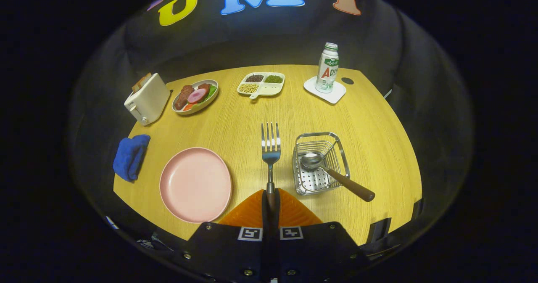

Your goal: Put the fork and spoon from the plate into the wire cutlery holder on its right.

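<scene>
My gripper [270, 195] is shut on the handle of a metal fork [270, 148], which sticks straight out ahead of the fingers with its tines pointing away, above the wooden table between the plate and the holder. The pink plate [195, 184] lies bare to the left of the fingers. Right of the fork stands the wire cutlery holder [320, 163]. A spoon [332, 171] lies in it, bowl inside and brown handle leaning out over the near right rim.
At the back stand a white toaster [147, 99], a dish of meat and vegetables [195, 96], a divided tray of beans [261, 84] and a bottle [327, 67] on a white coaster. A blue cloth [130, 156] lies left of the plate.
</scene>
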